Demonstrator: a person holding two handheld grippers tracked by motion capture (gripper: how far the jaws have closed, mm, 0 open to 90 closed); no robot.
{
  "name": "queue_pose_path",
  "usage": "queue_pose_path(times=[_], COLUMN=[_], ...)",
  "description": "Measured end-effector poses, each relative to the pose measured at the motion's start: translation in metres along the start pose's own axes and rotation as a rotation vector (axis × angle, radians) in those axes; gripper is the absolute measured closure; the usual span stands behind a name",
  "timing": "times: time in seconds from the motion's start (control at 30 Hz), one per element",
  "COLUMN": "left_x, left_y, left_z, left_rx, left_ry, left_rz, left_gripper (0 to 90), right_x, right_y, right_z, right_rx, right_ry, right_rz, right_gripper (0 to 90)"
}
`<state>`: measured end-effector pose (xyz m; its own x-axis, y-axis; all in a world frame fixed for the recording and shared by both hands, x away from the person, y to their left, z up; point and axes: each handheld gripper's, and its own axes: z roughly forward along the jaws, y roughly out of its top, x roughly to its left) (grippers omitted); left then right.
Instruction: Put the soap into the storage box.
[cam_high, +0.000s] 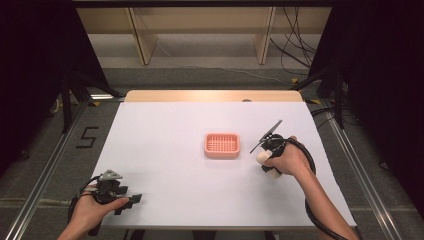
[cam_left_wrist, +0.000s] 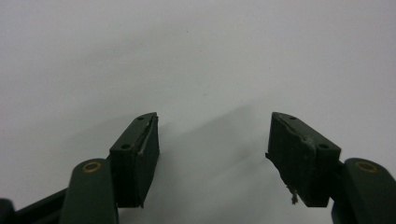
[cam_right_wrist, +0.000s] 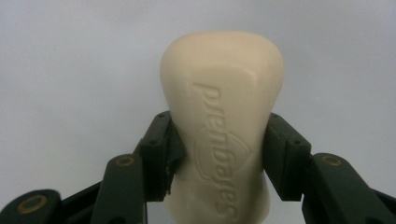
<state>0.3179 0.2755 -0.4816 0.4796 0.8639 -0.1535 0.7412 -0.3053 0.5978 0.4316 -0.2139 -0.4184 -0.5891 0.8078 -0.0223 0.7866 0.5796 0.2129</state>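
I have the soap bar (cam_right_wrist: 222, 126) pinched in my right tool (cam_right_wrist: 222, 154); the pink dish (cam_high: 221, 145) sits empty, so placing remains; left tool (cam_left_wrist: 212, 154) rests spread on the surface (cam_high: 165, 165)

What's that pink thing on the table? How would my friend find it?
Start at the big white table and look near its middle. There sits a small pink soap dish, a rounded rectangle with a slotted grid inside, just left of the right gripper, which holds a cream soap bar. It is the table's only pink thing.
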Motion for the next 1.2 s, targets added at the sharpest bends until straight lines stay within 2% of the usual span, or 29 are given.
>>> queue_pose_path(times=[0.07, 0.17, 0.23, 0.33, 0.4, 0.5, 0.6, 0.63, 0.73, 0.77, 0.8, 1.07, 1.1, 1.13, 1.2], left_x=[0.000, 0.000, 0.000, 0.000, -0.001, 0.000, -0.001, -0.001, -0.001, -0.001, -0.001, -0.001, -0.001, -0.001, 0.000], left_y=[0.000, 0.000, 0.000, 0.000, -0.001, 0.000, 0.000, 0.000, 0.000, 0.000, 0.000, 0.000, 0.000, 0.000, 0.000], left_z=[0.000, 0.000, 0.000, 0.000, 0.000, 0.000, -0.001, -0.001, -0.001, 0.000, 0.000, -0.001, -0.001, -0.001, -0.001], left_rx=[-0.001, 0.001, -0.002, -0.004, -0.003, -0.005, -0.005, -0.005, -0.005, -0.005, -0.005, -0.006, -0.005, -0.005, -0.006], left_ry=[-0.003, -0.004, -0.004, -0.010, -0.005, -0.005, -0.013, -0.013, -0.013, -0.014, -0.014, -0.011, -0.011, -0.012, -0.004], left_rz=[-0.002, -0.008, -0.008, -0.007, -0.016, -0.008, -0.009, -0.008, -0.008, -0.007, -0.007, -0.007, -0.006, -0.006, 0.005], left_gripper=[33.5, 33.5, 33.5, 33.5, 33.5, 33.5, 33.5, 33.5, 33.5, 33.5, 33.5, 33.5, 33.5, 33.5, 33.5], right_x=[0.001, 0.001, 0.003, 0.001, 0.002, 0.004, 0.003, 0.005, 0.006, 0.004, 0.006, 0.008, 0.007, 0.009, 0.009], right_y=[0.001, 0.003, 0.005, 0.006, 0.008, 0.009, 0.010, 0.011, 0.013, 0.013, 0.014, 0.021, 0.021, 0.023, 0.024], right_z=[0.000, -0.001, -0.001, -0.001, -0.002, -0.002, -0.001, -0.002, -0.002, -0.002, -0.002, -0.004, -0.003, -0.004, -0.003], right_rx=[-0.005, -0.009, -0.008, -0.023, -0.021, -0.021, -0.031, -0.027, -0.034, -0.040, -0.037, -0.039, -0.051, -0.041, -0.057], right_ry=[-0.002, -0.004, -0.004, -0.013, -0.008, -0.001, -0.013, -0.009, -0.014, -0.020, -0.012, -0.016, -0.022, -0.019, -0.018], right_rz=[0.012, 0.002, 0.017, -0.021, -0.018, 0.001, -0.029, -0.004, -0.005, -0.027, -0.010, -0.024, -0.047, -0.031, -0.033], right_gripper=[50.4, 50.4, 50.4, 50.4, 50.4, 50.4, 50.4, 50.4, 50.4, 50.4, 50.4, 50.4, 50.4, 50.4, 50.4])
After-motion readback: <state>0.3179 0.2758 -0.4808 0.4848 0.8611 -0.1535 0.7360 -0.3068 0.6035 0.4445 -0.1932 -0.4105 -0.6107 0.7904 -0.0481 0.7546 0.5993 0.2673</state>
